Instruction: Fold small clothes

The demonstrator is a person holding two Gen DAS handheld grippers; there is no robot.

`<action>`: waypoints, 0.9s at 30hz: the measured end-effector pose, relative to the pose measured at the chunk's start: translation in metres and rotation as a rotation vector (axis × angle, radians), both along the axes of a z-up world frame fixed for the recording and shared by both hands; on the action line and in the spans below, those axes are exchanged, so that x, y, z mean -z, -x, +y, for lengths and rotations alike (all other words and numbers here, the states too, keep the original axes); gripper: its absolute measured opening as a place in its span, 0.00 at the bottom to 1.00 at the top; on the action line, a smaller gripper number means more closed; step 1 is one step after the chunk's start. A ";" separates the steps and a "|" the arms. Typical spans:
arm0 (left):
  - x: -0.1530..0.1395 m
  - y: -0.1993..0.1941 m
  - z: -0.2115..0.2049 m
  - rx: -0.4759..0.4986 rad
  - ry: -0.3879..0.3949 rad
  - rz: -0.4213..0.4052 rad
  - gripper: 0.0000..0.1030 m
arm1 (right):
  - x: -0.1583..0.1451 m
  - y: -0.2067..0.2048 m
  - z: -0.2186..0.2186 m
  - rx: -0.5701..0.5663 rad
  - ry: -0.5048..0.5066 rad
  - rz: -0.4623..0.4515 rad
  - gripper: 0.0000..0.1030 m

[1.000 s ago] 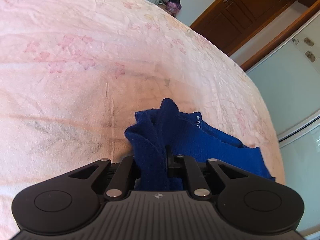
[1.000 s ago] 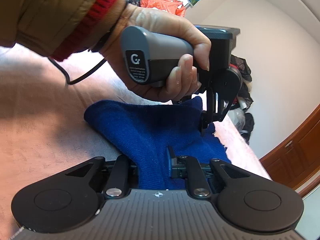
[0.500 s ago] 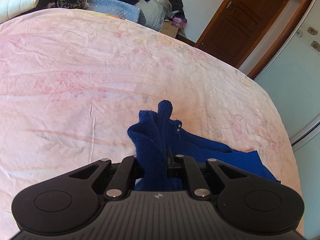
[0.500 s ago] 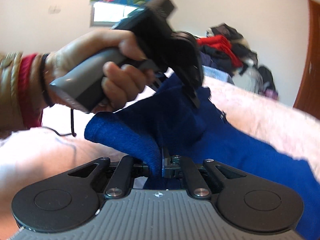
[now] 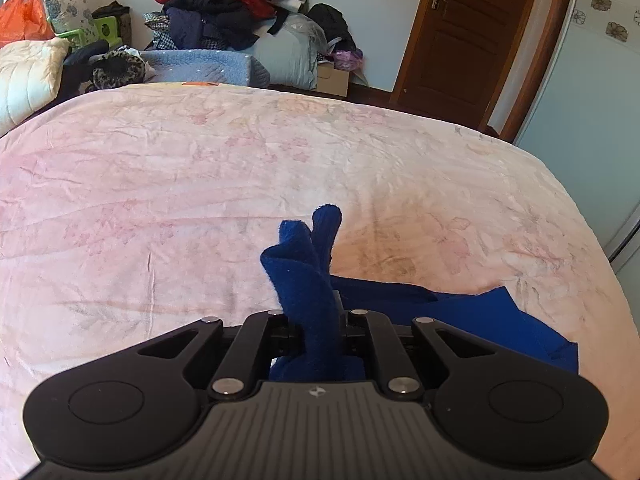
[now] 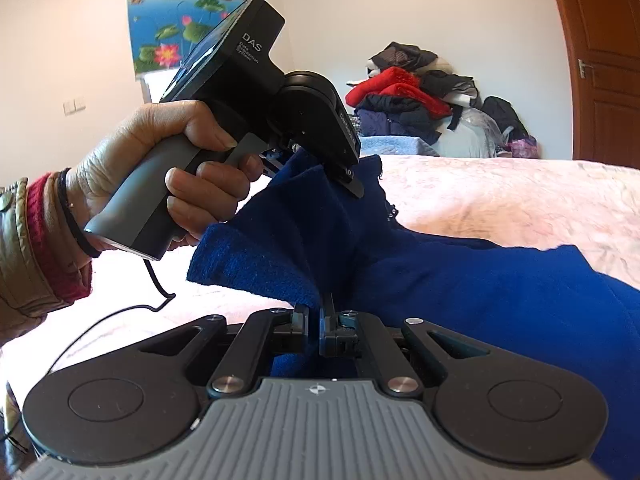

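I have one blue knit garment (image 5: 308, 280) on the pink bedspread (image 5: 160, 200), lifted at one end, and two grippers. A heap of clothes (image 5: 224, 4) lies beyond the bed by the door (image 5: 460, 32). My left gripper (image 5: 316, 320) is clamped on a bunched fold; my right gripper (image 6: 316, 316) pinches another edge, facing my left hand (image 6: 160, 168).

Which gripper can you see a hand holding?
The left gripper, held by a hand while biting the blue garment. The right gripper shows no hand.
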State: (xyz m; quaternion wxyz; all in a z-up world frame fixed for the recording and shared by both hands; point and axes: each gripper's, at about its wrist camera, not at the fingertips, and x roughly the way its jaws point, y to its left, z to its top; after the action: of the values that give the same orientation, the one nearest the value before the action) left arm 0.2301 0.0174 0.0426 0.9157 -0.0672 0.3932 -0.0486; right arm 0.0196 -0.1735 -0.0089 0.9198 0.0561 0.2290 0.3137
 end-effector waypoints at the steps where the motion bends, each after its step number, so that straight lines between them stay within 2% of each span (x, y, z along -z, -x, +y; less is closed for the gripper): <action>1: -0.002 0.000 -0.004 0.002 -0.003 -0.003 0.09 | 0.001 -0.004 -0.005 0.008 -0.004 0.000 0.05; 13: -0.010 0.000 -0.049 0.031 -0.036 -0.019 0.09 | 0.008 0.002 -0.059 0.085 -0.081 0.009 0.04; 27: -0.012 -0.003 -0.121 0.124 -0.052 -0.033 0.09 | 0.014 0.029 -0.106 0.162 -0.093 -0.011 0.04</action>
State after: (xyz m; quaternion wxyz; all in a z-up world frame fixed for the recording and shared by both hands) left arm 0.2334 -0.1035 0.0546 0.9186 -0.0179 0.3828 -0.0962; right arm -0.0093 -0.2794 -0.0231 0.9398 0.1155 0.2037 0.2488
